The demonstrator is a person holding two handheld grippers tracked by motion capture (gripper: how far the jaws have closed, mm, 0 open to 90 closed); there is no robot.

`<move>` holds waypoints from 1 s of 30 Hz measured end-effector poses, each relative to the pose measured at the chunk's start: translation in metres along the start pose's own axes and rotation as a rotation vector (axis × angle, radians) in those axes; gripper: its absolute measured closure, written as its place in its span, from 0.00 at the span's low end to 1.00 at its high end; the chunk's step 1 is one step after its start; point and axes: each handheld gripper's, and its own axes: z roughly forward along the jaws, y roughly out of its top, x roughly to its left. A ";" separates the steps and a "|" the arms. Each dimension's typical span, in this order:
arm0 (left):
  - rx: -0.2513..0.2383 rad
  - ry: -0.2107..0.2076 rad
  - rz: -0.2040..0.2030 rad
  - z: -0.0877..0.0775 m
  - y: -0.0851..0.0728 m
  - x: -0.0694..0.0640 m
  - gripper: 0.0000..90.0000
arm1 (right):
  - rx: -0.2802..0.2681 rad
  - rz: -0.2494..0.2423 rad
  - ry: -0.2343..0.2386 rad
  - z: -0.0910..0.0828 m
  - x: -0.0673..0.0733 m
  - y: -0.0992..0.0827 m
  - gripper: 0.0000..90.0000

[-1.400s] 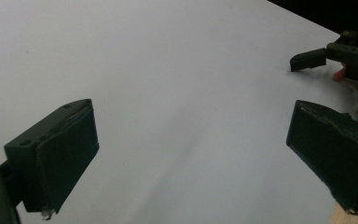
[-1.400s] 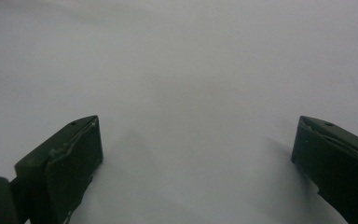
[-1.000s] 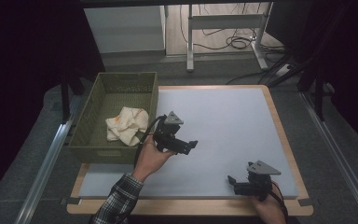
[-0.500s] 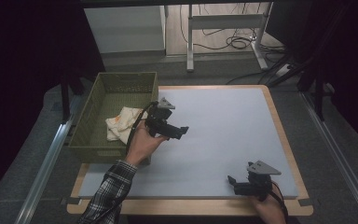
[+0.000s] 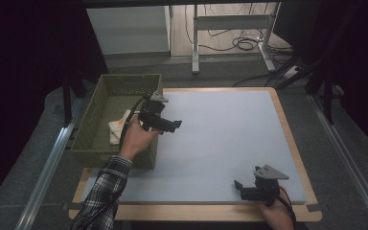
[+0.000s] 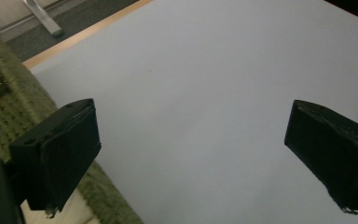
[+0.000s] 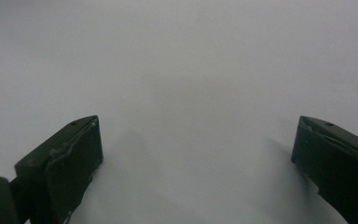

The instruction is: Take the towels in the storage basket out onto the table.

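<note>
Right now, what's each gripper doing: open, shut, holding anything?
Left gripper: open, jaws wide apart and empty, over the right edge of the green woven basket.
Right gripper: open, empty, low over the pale grey table mat.

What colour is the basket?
Olive green, woven; the basket shows best in the high view.

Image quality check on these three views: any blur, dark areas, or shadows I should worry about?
High view: dim, surroundings near black, the white mat evenly lit without glare, the cloth in the green basket soft on detail. Left gripper view: jaws sharp, basket edge slightly blurred. Right gripper view: featureless grey mat, soft shadows beside both jaws.
</note>
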 end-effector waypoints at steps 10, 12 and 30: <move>-0.003 0.044 -0.046 -0.012 -0.009 0.032 0.04 | 0.000 0.000 0.000 0.000 0.000 0.000 0.02; 0.002 0.071 -0.054 -0.014 -0.011 0.042 0.04 | 0.000 0.000 0.000 0.000 0.000 0.000 0.02; 0.102 0.148 -0.142 -0.013 -0.049 0.103 0.07 | 0.000 0.000 0.000 0.000 0.000 0.000 0.02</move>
